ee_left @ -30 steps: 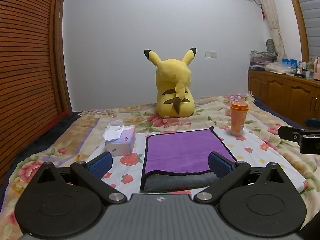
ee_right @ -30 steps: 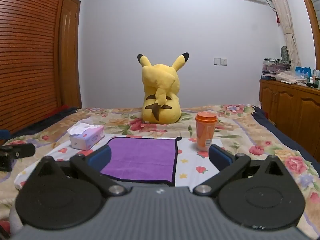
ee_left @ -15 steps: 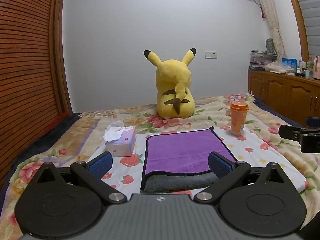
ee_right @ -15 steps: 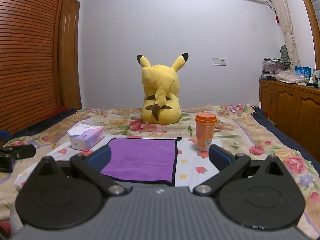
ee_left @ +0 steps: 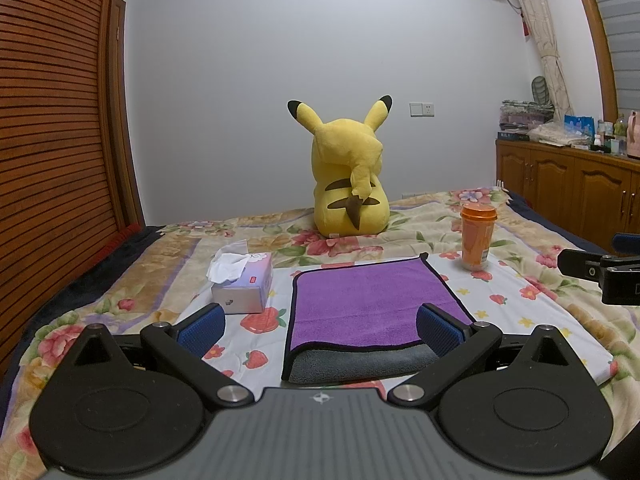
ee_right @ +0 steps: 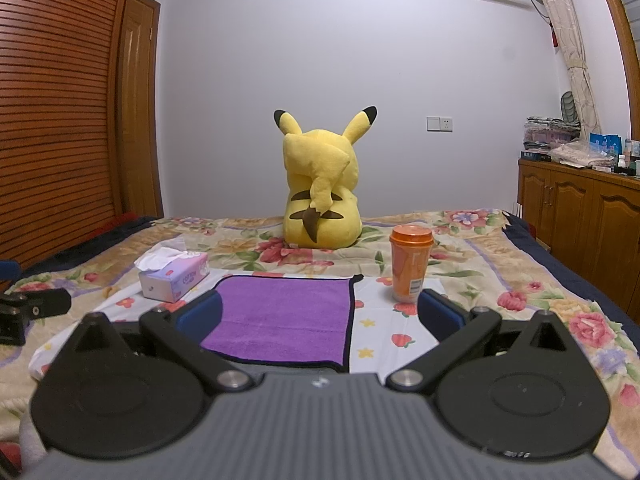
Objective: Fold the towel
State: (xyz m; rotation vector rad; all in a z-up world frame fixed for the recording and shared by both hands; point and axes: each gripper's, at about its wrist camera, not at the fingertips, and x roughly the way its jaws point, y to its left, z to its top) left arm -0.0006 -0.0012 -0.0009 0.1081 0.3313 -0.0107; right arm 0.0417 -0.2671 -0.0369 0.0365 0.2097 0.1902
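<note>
A purple towel (ee_left: pixel 372 304) with a black border lies folded on the bed, its grey underside showing at the near edge. It also shows in the right wrist view (ee_right: pixel 280 316). My left gripper (ee_left: pixel 320 330) is open and empty, held just in front of the towel's near edge. My right gripper (ee_right: pixel 320 316) is open and empty, also in front of the towel. The right gripper's side shows at the right edge of the left wrist view (ee_left: pixel 600 272). The left gripper's side shows at the left edge of the right wrist view (ee_right: pixel 28 308).
A tissue box (ee_left: pixel 244 284) sits left of the towel. An orange cup (ee_left: pixel 477 242) stands to its right. A yellow plush toy (ee_left: pixel 348 188) sits behind. The floral bedspread (ee_left: pixel 540 292) covers the bed. A wooden cabinet (ee_left: pixel 568 184) stands at the right.
</note>
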